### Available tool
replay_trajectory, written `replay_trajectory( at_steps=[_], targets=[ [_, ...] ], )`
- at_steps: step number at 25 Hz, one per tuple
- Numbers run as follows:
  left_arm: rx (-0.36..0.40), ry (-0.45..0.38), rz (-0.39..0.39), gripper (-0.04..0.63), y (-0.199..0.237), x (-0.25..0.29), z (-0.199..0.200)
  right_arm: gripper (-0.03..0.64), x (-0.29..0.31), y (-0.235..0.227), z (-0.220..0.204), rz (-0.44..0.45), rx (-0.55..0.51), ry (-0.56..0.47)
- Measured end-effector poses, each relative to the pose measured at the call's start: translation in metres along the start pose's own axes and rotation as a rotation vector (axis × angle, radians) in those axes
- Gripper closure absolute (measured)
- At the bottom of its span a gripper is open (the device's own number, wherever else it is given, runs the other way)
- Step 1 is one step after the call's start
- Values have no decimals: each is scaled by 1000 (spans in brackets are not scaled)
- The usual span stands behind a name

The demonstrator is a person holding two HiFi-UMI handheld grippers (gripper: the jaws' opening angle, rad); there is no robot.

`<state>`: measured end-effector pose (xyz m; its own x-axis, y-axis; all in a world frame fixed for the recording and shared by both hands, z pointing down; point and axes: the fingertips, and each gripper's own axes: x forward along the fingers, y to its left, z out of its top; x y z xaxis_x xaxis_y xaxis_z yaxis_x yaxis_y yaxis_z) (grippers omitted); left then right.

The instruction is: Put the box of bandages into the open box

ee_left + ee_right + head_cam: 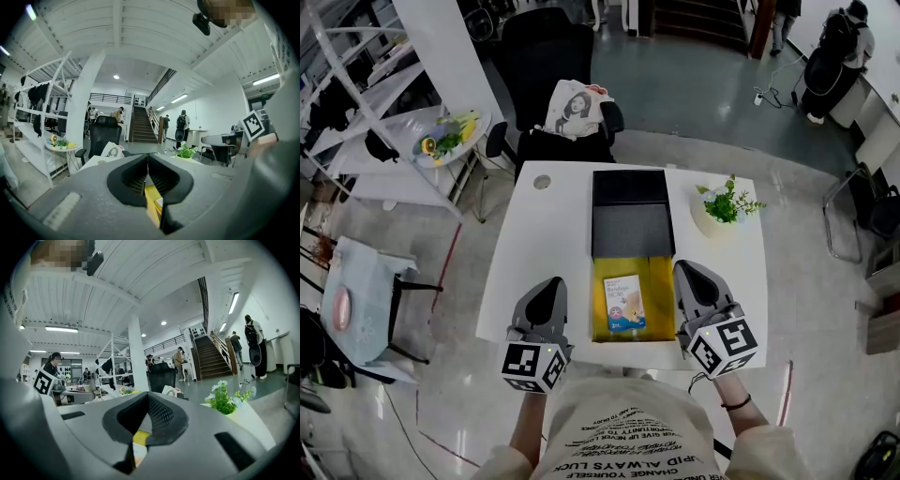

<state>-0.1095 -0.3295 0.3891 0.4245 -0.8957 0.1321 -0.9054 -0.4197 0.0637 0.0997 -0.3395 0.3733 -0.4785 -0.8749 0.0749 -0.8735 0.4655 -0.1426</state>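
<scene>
The open box (661, 300) lies on the white table (525, 262), its yellow inside facing up and its black lid (630, 214) folded back behind it. The box of bandages (625, 303) rests flat inside the yellow part. My left gripper (548, 286) hovers just left of the box, shut and holding nothing. My right gripper (689, 272) hovers just right of it, also shut and empty. In the left gripper view the jaws (148, 161) meet, with a strip of the yellow box (152, 197) below them. The right gripper view shows the same closed jaws (148, 401).
A potted green plant (724, 208) stands at the table's right back corner. A black office chair (553, 84) with a printed cushion (577, 110) is behind the table. A small round side table (445, 136) stands at the left. People stand far off near the stairs.
</scene>
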Motion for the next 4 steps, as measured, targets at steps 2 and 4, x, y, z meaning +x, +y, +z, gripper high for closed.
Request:
replay_trajectory(
  at_steps=[2,4],
  targets=[
    [-1,3,3,572,0,-1,-1,614,-1,-1,0,-3,-3,1],
    [-2,6,6,572,1,-1,-2,614,-1,-2,0,-5,-7,2]
  ],
)
